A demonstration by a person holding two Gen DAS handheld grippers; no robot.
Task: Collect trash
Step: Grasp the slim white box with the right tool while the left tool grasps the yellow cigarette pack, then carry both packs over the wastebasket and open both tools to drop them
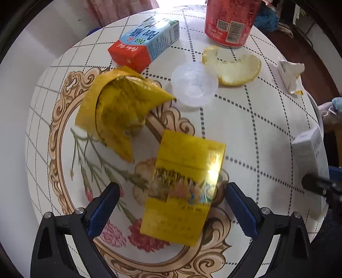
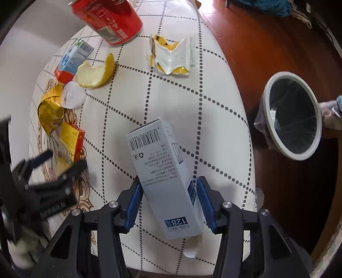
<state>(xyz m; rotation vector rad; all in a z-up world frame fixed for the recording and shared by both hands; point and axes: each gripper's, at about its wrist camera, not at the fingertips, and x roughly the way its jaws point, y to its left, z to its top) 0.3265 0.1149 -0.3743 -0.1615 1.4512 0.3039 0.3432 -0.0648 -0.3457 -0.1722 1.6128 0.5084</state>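
My left gripper (image 1: pixel 171 203) is open, its blue pads either side of a yellow box (image 1: pixel 181 188) that lies on the table; whether they touch it I cannot tell. A torn yellow wrapper (image 1: pixel 119 107) lies just beyond it. My right gripper (image 2: pixel 168 196) is shut on a white-grey carton (image 2: pixel 164 177) and holds it over the table near the right edge. The left gripper (image 2: pixel 62 162) also shows in the right wrist view, at the yellow box (image 2: pixel 70 139).
On the table lie a milk carton (image 1: pixel 145 42), a red cola can (image 1: pixel 230 19), a peel (image 1: pixel 233 68), a clear plastic cup (image 1: pixel 194 83) and torn paper packaging (image 2: pixel 173 55). A bin lined with a black bag (image 2: pixel 292 115) stands on the floor to the right of the table edge.
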